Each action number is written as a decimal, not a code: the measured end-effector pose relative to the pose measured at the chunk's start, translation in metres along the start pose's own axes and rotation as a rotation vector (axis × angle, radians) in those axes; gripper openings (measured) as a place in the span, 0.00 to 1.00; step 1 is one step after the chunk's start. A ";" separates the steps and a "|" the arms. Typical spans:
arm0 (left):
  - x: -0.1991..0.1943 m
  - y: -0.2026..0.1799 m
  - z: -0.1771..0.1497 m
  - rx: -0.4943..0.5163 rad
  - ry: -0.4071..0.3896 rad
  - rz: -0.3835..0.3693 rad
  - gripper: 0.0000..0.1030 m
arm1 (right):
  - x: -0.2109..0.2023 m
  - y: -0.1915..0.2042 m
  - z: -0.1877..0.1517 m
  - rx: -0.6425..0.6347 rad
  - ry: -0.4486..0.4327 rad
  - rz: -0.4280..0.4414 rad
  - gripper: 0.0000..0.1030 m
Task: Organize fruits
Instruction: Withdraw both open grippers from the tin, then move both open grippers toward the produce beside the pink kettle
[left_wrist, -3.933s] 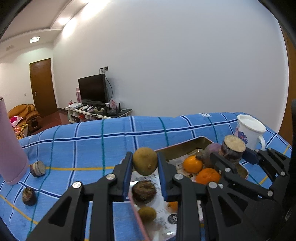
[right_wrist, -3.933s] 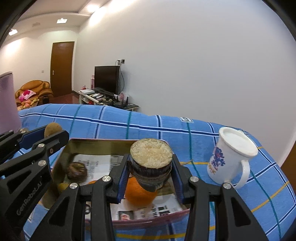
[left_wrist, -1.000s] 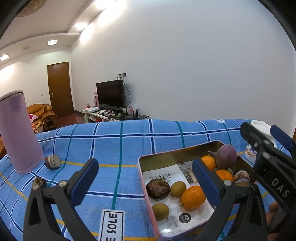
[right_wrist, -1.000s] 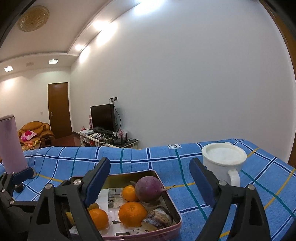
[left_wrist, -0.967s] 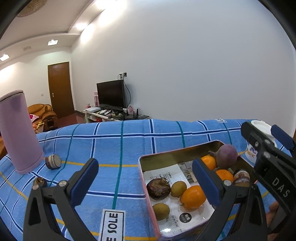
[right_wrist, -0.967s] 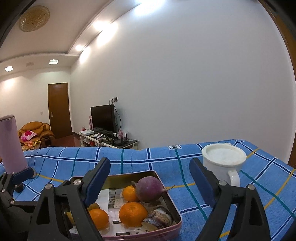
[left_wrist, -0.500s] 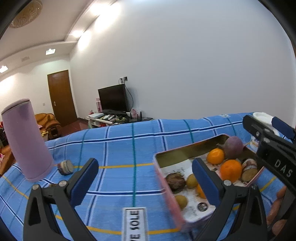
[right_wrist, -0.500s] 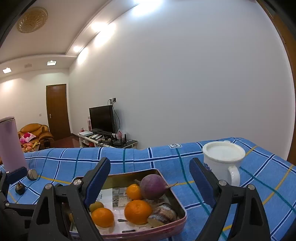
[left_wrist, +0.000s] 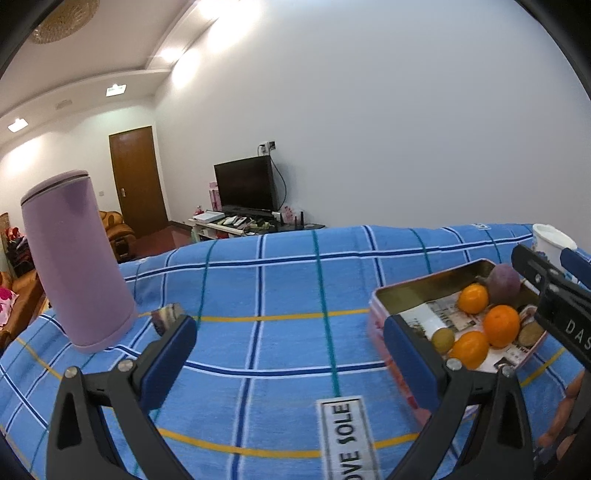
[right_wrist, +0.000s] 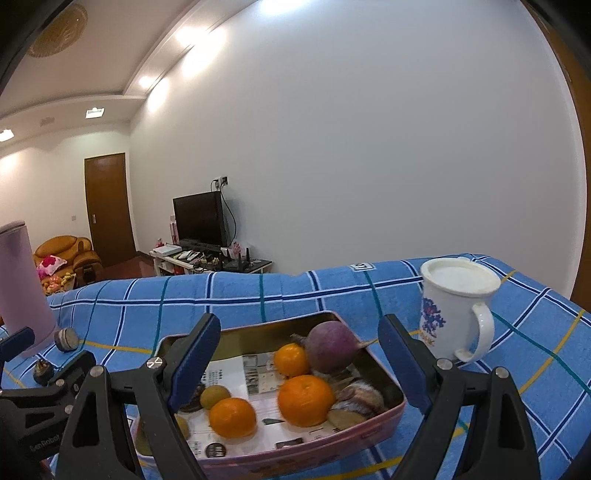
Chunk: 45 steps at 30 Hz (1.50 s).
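At ten o'clock from your spread, empty left gripper (left_wrist: 288, 350), the taro piece (left_wrist: 168, 317) sits beside the flask (left_wrist: 77, 258); your right gripper (right_wrist: 299, 360) gapes emptily over the tin (right_wrist: 384, 410).

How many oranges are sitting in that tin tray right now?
3. One small orange lies at the back beside the purple root, one in the middle front, and one front left by the kiwi. The right hand-held gripper's finger hides part of the tin tray, so another might be hidden.

Black tongs (left_wrist: 288, 350), blue pads (left_wrist: 168, 360), silver screws
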<state>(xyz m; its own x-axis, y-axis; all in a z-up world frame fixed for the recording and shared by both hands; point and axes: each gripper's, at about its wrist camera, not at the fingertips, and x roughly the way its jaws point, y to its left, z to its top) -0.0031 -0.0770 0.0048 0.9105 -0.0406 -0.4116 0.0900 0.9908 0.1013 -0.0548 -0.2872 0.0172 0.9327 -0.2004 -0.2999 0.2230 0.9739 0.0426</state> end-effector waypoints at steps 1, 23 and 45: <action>0.000 0.002 0.000 0.002 -0.001 0.005 1.00 | 0.000 0.004 0.000 -0.002 0.004 0.005 0.86; 0.034 0.110 -0.012 -0.098 0.157 0.139 1.00 | 0.010 0.113 -0.009 -0.056 0.056 0.137 0.86; 0.086 0.167 -0.043 -0.268 0.462 -0.033 0.56 | 0.035 0.183 -0.012 -0.073 0.135 0.255 0.86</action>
<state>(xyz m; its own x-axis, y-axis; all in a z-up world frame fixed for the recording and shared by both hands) 0.0734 0.0908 -0.0528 0.6309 -0.0707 -0.7726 -0.0462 0.9906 -0.1284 0.0148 -0.1145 0.0030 0.9087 0.0634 -0.4127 -0.0396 0.9970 0.0661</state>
